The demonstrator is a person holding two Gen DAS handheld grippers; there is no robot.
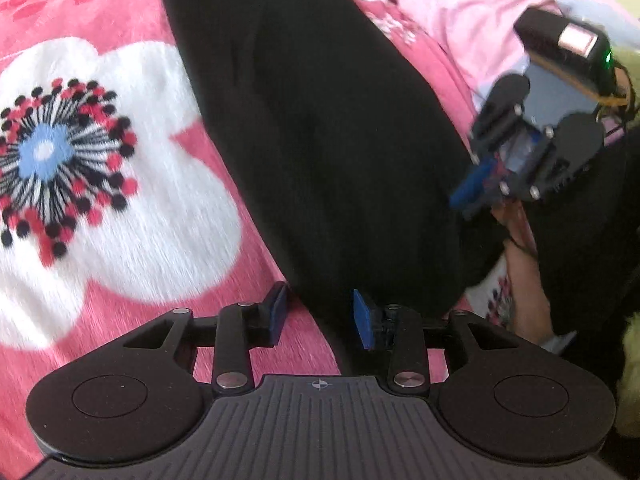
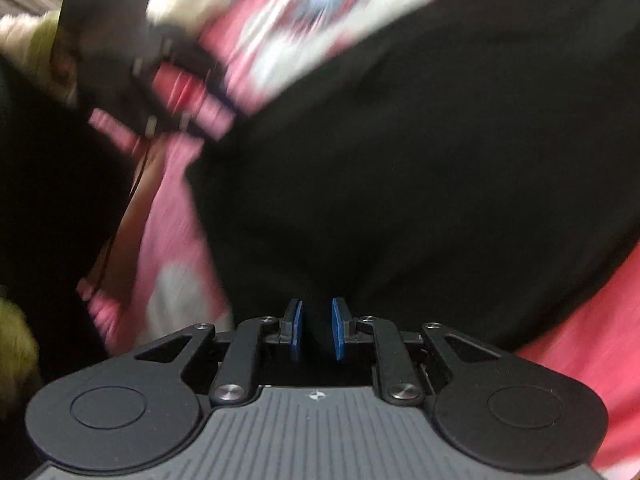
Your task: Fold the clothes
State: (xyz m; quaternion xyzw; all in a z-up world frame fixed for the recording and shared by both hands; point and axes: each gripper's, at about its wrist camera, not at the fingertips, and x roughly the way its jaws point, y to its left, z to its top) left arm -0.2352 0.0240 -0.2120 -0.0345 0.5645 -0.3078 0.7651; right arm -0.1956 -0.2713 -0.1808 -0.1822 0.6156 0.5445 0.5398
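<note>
The black garment (image 1: 320,140) is lying on the pink flowered blanket (image 1: 100,184). Left gripper (image 1: 320,320) is hanging part-open astride its edge; right gripper (image 2: 316,328) is pinching fabric — keep both edges taut and aligned.

surface: pink flowered blanket (image 1: 120,184) | on it: black garment (image 1: 320,140)

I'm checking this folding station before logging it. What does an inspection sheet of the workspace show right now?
Surface: plush pink blanket with a white flower print.
Job's things: black fabric garment lying across the blanket.
Clutter: pale pink cloth at the far edge.
Grippers: left claw open, garment edge between its pads; right claw narrowly parted with black fabric between its pads, grip unclear.
Cables: thin dark cord by the right claw.
Surroundings: nothing seen clearly.
</note>
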